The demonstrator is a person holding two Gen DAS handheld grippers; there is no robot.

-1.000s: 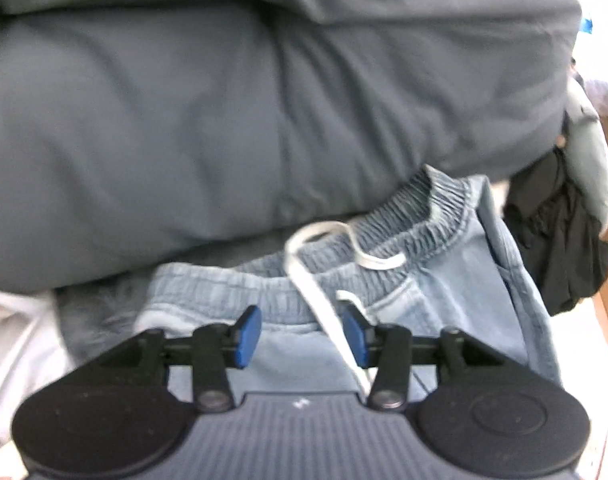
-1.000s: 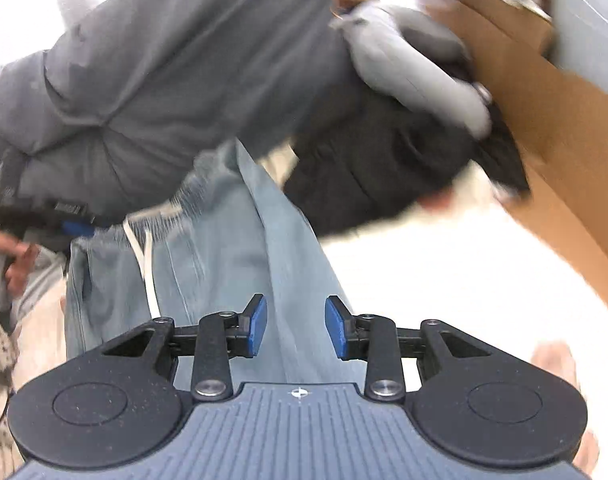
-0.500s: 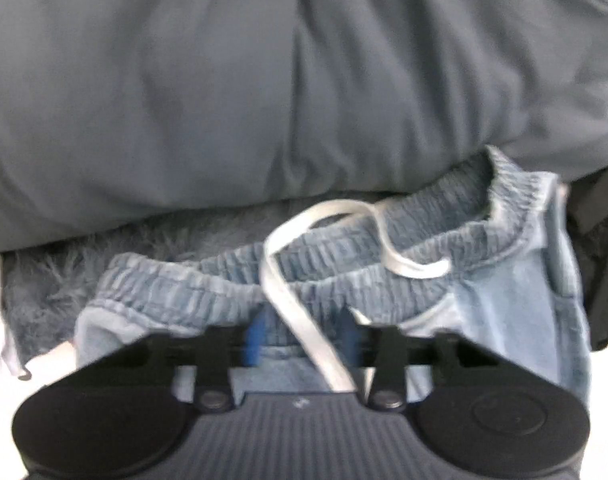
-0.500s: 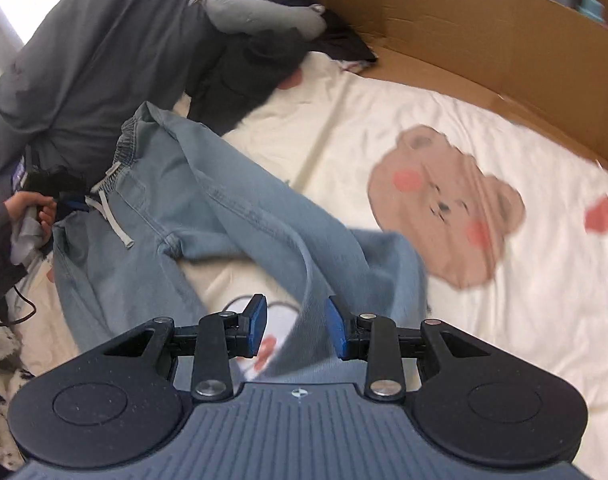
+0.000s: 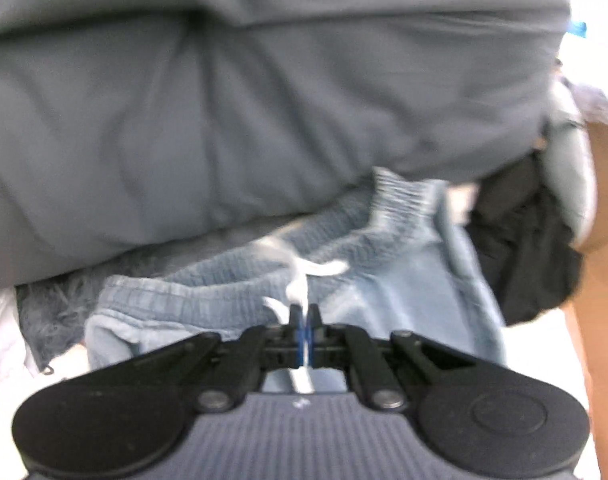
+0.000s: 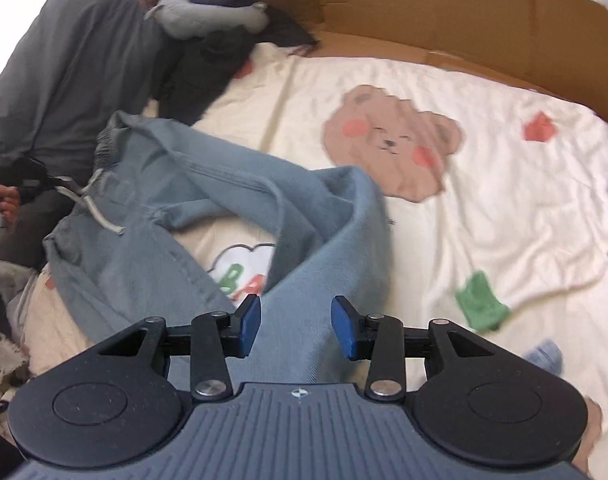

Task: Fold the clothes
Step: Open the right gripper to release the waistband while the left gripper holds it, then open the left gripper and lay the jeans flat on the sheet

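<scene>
Light blue jeans [image 6: 224, 184] with an elastic waistband [image 5: 240, 276] lie crumpled on the bed sheet [image 6: 504, 220]. In the left wrist view my left gripper [image 5: 304, 320] is shut on the white drawstring [image 5: 298, 292], which runs between the blue pads just below the waistband. The right wrist view shows that gripper far left [image 6: 28, 180], held by a hand [image 6: 4, 204]. My right gripper [image 6: 297, 330] hovers over a folded-over trouser leg [image 6: 336, 248]; its jaws are opening, with denim under the gap and the pads not pressing on it.
A bulky grey duvet [image 5: 224, 100] lies right behind the waistband. A black garment [image 5: 524, 248] and a grey plush cushion [image 6: 208, 12] sit in the far corner. A cardboard wall [image 6: 424, 20] borders the bed. The sheet carries a bear print [image 6: 388, 144].
The left jaws went from open around the drawstring to shut on it. The right gripper swung away from the waistband to the trouser leg, and its jaws widened.
</scene>
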